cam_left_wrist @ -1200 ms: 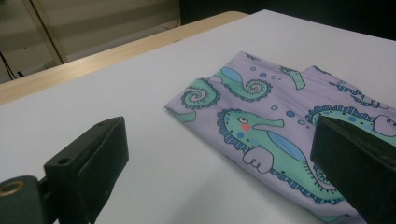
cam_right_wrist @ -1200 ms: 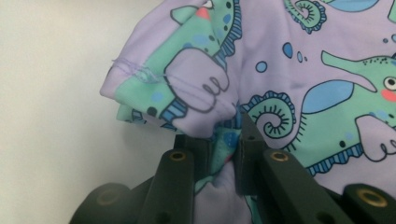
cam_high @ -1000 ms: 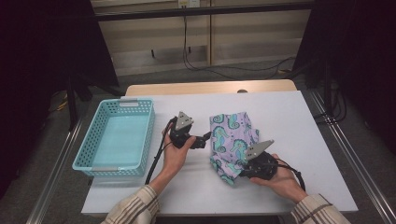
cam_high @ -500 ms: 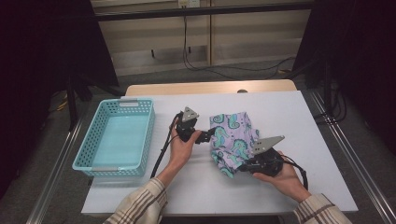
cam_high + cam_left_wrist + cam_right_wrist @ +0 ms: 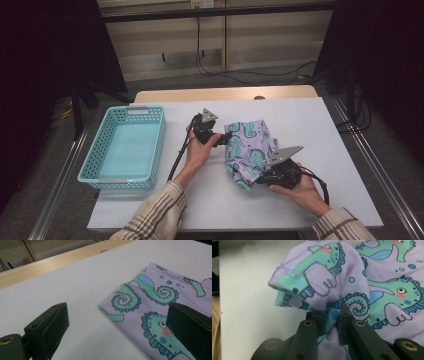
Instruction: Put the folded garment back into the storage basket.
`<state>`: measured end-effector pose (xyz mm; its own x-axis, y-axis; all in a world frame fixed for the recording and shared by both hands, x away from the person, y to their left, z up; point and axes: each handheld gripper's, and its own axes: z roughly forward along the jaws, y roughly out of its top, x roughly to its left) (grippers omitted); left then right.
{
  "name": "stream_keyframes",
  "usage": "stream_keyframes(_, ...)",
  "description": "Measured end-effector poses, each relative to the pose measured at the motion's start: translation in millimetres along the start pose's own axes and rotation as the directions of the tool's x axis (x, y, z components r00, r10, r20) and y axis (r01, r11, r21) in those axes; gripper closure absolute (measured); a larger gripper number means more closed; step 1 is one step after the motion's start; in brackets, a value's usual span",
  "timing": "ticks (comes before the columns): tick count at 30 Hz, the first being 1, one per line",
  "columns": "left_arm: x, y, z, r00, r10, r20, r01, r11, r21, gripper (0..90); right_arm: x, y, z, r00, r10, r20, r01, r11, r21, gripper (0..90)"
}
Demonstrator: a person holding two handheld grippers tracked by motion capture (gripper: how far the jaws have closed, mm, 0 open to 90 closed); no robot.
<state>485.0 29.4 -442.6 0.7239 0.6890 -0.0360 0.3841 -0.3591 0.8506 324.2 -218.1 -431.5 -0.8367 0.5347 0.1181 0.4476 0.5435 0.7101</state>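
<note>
A folded lilac cloth printed with green seahorses (image 5: pixel 249 148) lies on the white table (image 5: pixel 320 125), right of centre. My right gripper (image 5: pixel 256 180) is shut on the cloth's near edge; in the right gripper view its jaws pinch a bunched fold (image 5: pixel 329 322), and a loose corner (image 5: pixel 294 282) lifts to the left. My left gripper (image 5: pixel 226 137) stands open at the cloth's left edge. In the left gripper view one jaw hovers over the cloth (image 5: pixel 155 305) and the other over bare table, with the cloth's corner between them and not pinched.
An empty turquoise plastic basket (image 5: pixel 100 172) stands at the left of the table. A wooden strip (image 5: pixel 225 94) runs along the table's far edge. Cables trail from both grippers toward the near edge. Dark stands and floor cables lie beyond the table.
My left gripper has moved right and away from the person, coming down to the cloth's left edge. The right gripper has kept still, shut on the cloth.
</note>
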Motion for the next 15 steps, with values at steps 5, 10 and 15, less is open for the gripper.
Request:
stream_keyframes(5, -0.7, 7.8, 11.8, 0.9999, 0.016, 0.0, -0.016, 0.9996, 0.024, 4.6, -2.1, -2.9, 4.4, 1.0, 0.001, -0.007, -0.001, 1.0, 0.019, 81.3)
stream_keyframes(10, 5.0, 10.6, 21.9, 0.9996, 0.018, -0.024, -0.017, 0.9988, 0.046, 6.1, -0.6, -3.7, 5.5, 1.0, 0.007, -0.001, -0.007, 1.0, 0.024, 81.3)
stream_keyframes(15, 13.6, 13.6, 32.2, 0.999, -0.014, -0.043, 0.016, 0.9984, 0.054, 9.7, 0.2, -5.9, 10.1, 0.9997, -0.025, 0.005, 0.025, 0.999, 0.045, 80.5)
